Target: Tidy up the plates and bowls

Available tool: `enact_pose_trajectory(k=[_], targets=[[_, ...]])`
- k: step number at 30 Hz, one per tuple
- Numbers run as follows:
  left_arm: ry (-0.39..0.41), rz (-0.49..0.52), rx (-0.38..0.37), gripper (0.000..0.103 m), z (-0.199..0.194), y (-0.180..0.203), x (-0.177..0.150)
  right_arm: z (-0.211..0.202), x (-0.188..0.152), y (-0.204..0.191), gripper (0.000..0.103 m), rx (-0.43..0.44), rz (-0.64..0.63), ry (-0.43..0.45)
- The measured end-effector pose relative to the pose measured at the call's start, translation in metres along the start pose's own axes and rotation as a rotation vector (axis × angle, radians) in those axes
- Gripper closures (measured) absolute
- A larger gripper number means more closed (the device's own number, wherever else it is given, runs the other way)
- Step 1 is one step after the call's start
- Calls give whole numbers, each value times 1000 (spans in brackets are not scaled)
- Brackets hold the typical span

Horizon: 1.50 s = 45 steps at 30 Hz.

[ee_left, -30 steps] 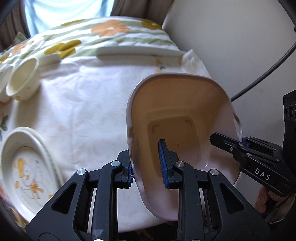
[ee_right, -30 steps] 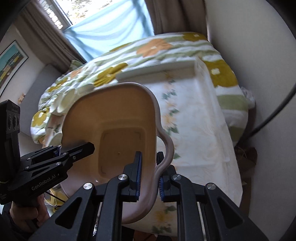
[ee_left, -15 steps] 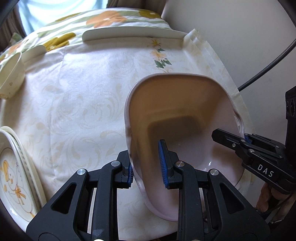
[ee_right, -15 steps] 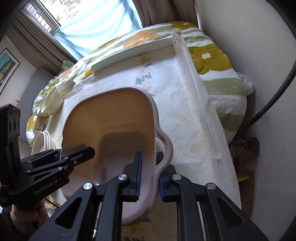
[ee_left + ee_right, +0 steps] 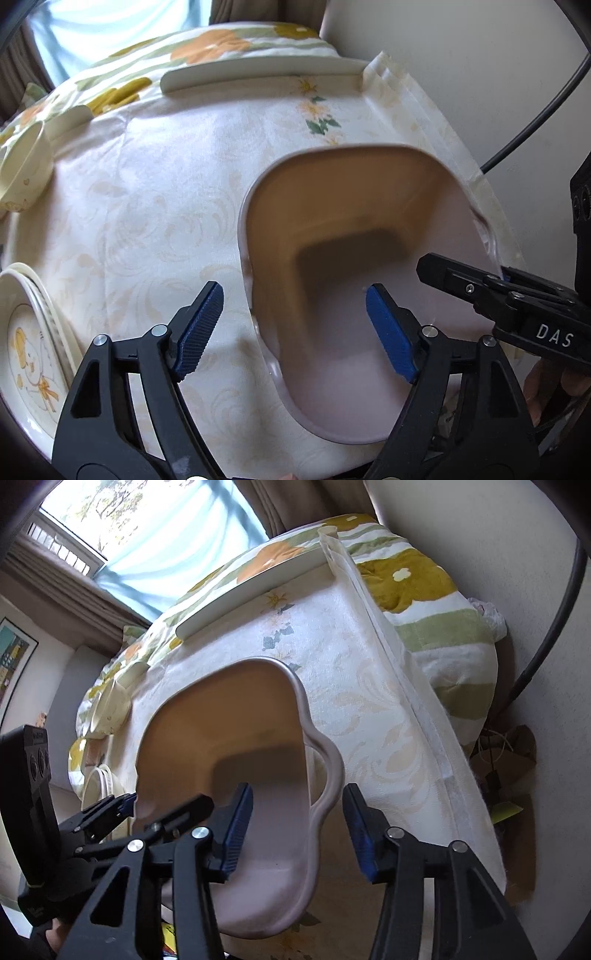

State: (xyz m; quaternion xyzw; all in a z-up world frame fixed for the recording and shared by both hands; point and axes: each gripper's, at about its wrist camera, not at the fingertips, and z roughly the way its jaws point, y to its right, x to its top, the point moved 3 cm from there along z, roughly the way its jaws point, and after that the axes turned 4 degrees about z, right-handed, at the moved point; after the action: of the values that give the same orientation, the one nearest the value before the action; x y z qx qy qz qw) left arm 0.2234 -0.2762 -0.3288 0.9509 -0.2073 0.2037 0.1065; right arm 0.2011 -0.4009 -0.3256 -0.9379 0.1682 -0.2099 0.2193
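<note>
At the far left of the left wrist view, a stack of patterned plates [image 5: 27, 354] sits at the desk [image 5: 155, 206] edge, a cream bowl [image 5: 22, 173] beyond it. Right of these, a pink basin [image 5: 354, 258] rests on the cloth. The left claw [image 5: 295, 328] gapes wide astride its near rim, gripping nothing; the right claw [image 5: 297, 830] likewise straddles the handle side, open. Best next, probably: draw both claws straight back without nudging the basin.

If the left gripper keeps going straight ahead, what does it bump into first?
Probably the pink tub: its near rim sits right between the left gripper's open fingers. Depth is hard to judge.
</note>
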Motion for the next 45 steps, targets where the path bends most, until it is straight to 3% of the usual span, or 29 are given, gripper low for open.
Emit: enact_pose_trajectory(k=[6,10,13,16,17,18,19,20,21,22,24,31,35,41,45], targets=[[-1,-2,8,25,-16,-3,-3,-21,2,0,57,-13,11,32],[22,-8,39,25,-49,-8,-7,-50,0,-10,57,-41,-37,82],[81,-29,70,25,-93,-18,-14,-79,-2,-27,57,-78,-125,131],[171,-59,117,24,-143,-34,-19,-99,1,-53,56,-61,-217,167],[201,-68,140,21,-158,-40,-20,-105,3,-65,56,-46,-251,178],[235,-78,176,10,-175,-47,-21,-109,5,-79,54,-28,-288,189],[266,-89,215,0,-189,-56,-21,-112,7,-94,41,-7,-321,195],[298,-100,251,0,-202,-65,-20,-112,10,-104,19,11,-341,199],[317,-109,274,0,-212,-74,-20,-112,12,-118,10,38,-364,206],[327,-119,288,0,-219,-84,-20,-112,15,-132,5,63,-385,217],[323,-150,308,0,-227,-111,-19,-105,20,-156,5,80,-420,218],[291,-268,313,0,-230,-215,-10,-65,45,-233,5,76,-469,208],[246,-326,296,0,-215,-268,3,-17,65,-266,5,89,-452,120],[161,-388,193,1,-165,-337,27,61,80,-300,8,82,-400,5],[82,-401,113,23,-121,-363,39,112,83,-311,28,70,-351,-80]])
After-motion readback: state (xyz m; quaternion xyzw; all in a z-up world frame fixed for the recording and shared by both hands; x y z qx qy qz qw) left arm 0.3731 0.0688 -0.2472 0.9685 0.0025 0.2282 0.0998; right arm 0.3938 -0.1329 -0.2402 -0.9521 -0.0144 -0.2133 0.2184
